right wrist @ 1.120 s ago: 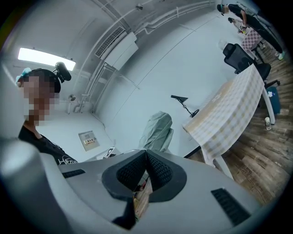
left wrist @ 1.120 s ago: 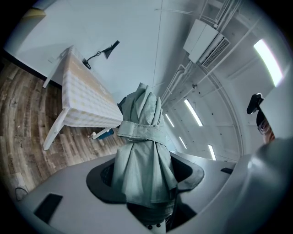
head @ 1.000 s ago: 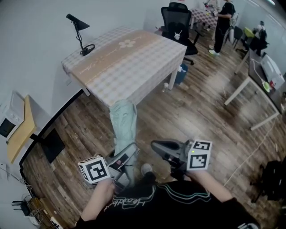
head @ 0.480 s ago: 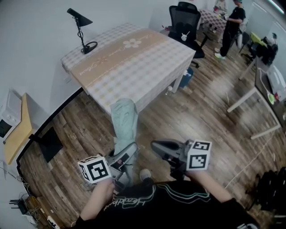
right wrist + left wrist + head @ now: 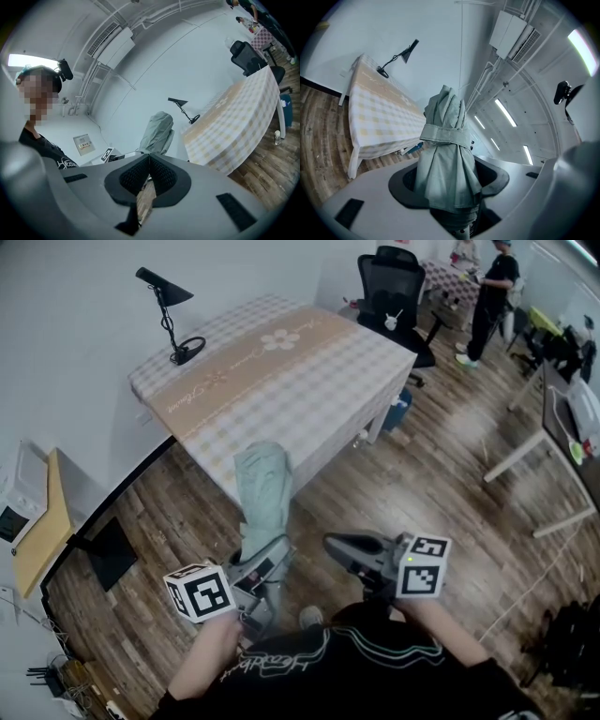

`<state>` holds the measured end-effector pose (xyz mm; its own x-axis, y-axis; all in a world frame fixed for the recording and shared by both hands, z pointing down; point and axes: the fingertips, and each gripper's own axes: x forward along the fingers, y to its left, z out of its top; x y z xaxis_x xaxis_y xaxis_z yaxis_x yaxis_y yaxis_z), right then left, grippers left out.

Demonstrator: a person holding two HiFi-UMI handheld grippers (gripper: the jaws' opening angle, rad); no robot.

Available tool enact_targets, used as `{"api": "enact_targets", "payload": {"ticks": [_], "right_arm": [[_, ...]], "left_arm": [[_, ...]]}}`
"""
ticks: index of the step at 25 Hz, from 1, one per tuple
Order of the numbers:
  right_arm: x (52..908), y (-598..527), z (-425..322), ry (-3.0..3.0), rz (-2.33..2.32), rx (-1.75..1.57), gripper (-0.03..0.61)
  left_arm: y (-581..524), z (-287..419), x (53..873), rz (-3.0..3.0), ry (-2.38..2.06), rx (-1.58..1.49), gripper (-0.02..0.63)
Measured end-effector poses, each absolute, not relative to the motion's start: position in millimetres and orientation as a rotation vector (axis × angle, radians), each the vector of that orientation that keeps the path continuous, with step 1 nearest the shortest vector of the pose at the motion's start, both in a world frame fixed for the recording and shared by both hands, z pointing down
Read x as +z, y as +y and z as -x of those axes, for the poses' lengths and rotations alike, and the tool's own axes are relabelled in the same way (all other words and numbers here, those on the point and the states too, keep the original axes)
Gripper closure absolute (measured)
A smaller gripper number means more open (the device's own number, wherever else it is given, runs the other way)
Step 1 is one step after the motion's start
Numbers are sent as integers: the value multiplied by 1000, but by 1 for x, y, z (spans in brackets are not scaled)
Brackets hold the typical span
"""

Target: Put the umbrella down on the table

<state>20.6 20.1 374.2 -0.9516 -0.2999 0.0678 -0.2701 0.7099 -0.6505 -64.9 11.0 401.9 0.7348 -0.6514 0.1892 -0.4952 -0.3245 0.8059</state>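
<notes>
We find the left gripper (image 5: pixel 265 563) clamped on the folded umbrella (image 5: pixel 446 154), upright near the table (image 5: pixel 281 362). The right gripper (image 5: pixel 149 172) has its jaws together, holding nothing.

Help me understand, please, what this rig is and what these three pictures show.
No robot here: a person wears a head camera and holds a two-jaw gripper in each hand. The head view looks down on both; the marked cubes are parts of the grippers. The other two pictures come from cameras riding on each gripper, looking along its jaws. The left gripper is shut on a folded, strapped green umbrella, not yet on the table. The right gripper is shut and empty. On the checked table stands a black lamp.
</notes>
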Motion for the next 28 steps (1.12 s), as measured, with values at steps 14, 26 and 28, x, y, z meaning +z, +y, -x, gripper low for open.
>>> {"api": "enact_targets", "payload": {"ticks": [14, 26, 28], "right_arm": [[374, -51, 0, 2874, 365, -1082, 566], [380, -154, 23, 2912, 251, -1168, 566], [383, -171, 23, 2918, 235, -1182, 566]], "left_arm": [[-45, 87, 407, -1978, -980, -211, 364], [-132, 106, 414, -1926, -1107, -209, 364], [-148, 108, 417, -1916, -1130, -199, 364]]}}
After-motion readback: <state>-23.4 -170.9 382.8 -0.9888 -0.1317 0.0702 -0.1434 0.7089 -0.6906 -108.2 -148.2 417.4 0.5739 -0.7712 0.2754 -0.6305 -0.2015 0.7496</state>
